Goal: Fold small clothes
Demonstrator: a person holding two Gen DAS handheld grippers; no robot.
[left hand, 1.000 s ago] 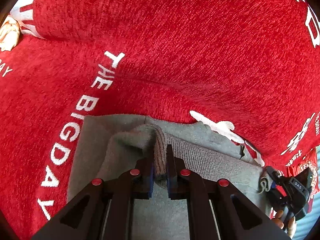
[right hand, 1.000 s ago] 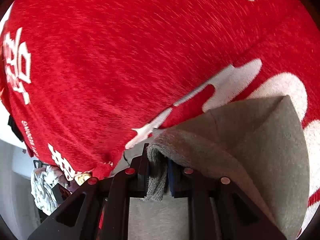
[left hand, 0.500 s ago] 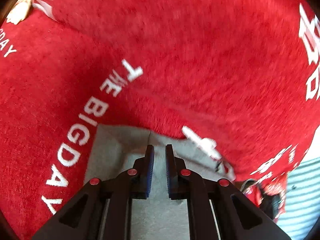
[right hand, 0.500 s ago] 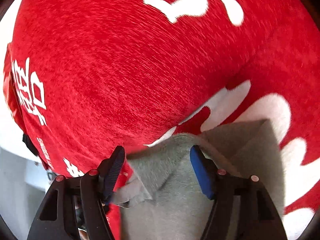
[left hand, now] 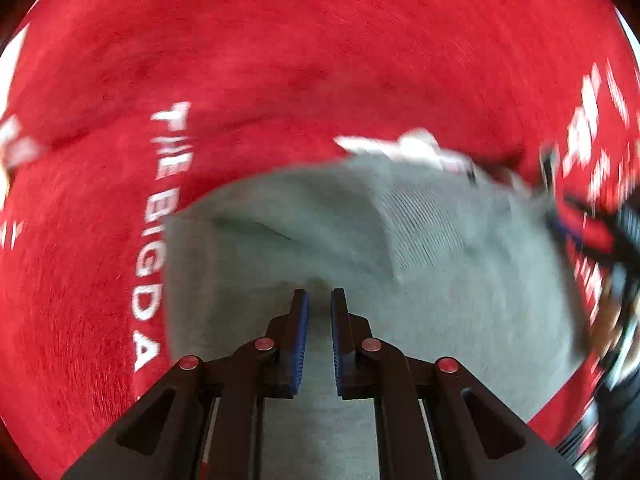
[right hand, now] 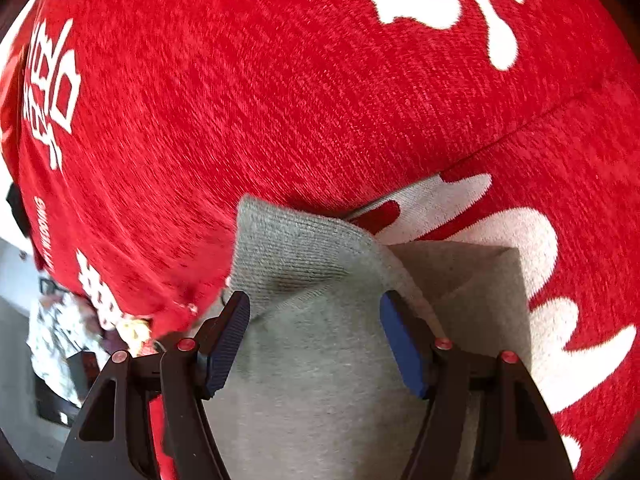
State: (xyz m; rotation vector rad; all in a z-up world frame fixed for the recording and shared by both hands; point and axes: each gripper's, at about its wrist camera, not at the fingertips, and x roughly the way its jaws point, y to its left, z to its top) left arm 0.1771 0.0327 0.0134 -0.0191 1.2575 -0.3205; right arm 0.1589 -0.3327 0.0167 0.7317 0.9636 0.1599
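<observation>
The grey garment (left hand: pixel 304 240) is lying flat on the red cloth (left hand: pixel 320 60), and I am seeing it from both wrists at once. In the left view its left edge is running straight, just beside the white lettering (left hand: pixel 154 236) printed on the red, and its far edge is curving across the frame below a white patch; the right side is smearing into blur, so I cannot tell where that edge ends. My left gripper (left hand: pixel 319 304) is hovering over the near part of the grey fabric (right hand: pixel 320 360) with its jaws nearly together, only a narrow slot between the blue pads (left hand: pixel 302 320), and nothing is caught in that slot. In the right view a ribbed corner (right hand: pixel 288 248) of the garment is lifting off the red surface and tilting up toward the far left, while a folded layer is lying flat to the right with a crisp diagonal crease. My right gripper (right hand: pixel 316 312) is standing wide apart, its two pads straddling the grey fabric and gripping nothing. Far of the garment the red cloth (right hand: pixel 280 100) is giving me plenty of open room. At the left, the cloth's edge is dropping away to a patterned fabric pile (right hand: pixel 60 336) below.
</observation>
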